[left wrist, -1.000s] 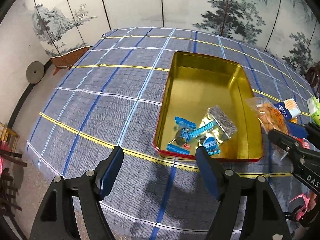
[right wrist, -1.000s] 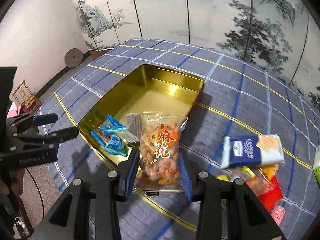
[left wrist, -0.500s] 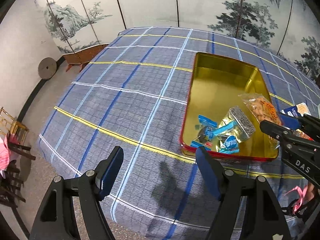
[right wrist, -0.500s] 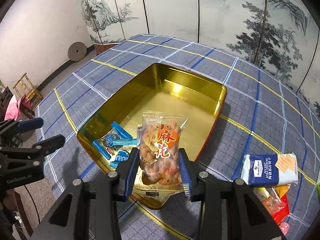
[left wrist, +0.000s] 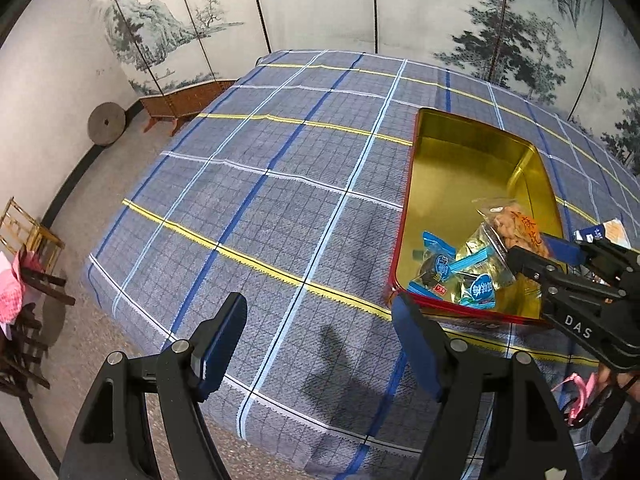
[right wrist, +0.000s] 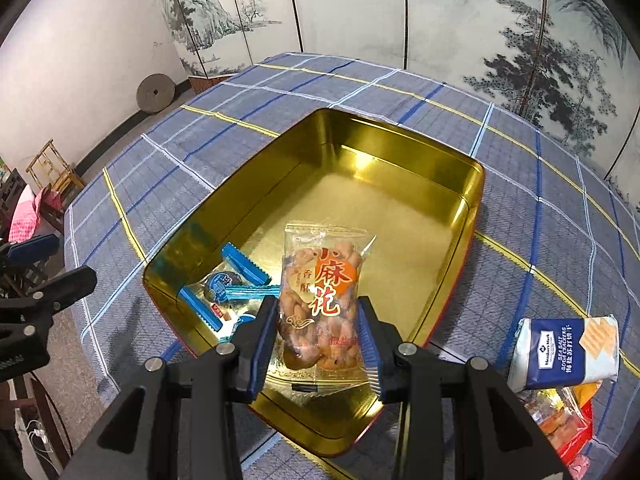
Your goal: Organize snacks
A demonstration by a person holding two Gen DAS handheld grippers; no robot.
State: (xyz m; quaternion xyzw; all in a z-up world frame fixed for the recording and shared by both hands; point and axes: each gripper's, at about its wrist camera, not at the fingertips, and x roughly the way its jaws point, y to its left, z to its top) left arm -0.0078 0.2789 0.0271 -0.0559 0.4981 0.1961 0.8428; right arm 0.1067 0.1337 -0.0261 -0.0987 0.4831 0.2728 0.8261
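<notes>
a: right wrist view, and the right claw [right wrist: 318, 330] is clamped on the twist-snack bag [right wrist: 322, 294], which a second ago hung at the near rim and now hangs over the floor of the gold tin [right wrist: 400, 152].

b: so it has carried forward. straight ahead of the claw is bare tin floor, and the blue candies [right wrist: 228, 284] lie just to its left.

a: meanwhile the left claw [left wrist: 318, 344] has slid away to the side, jaws wide apart and holding nothing, the tin now off to its right.

b: that clears the way. i'd judge a release comes next. the cracker pack [right wrist: 566, 350] waits on the cloth, right of the claw.
</notes>
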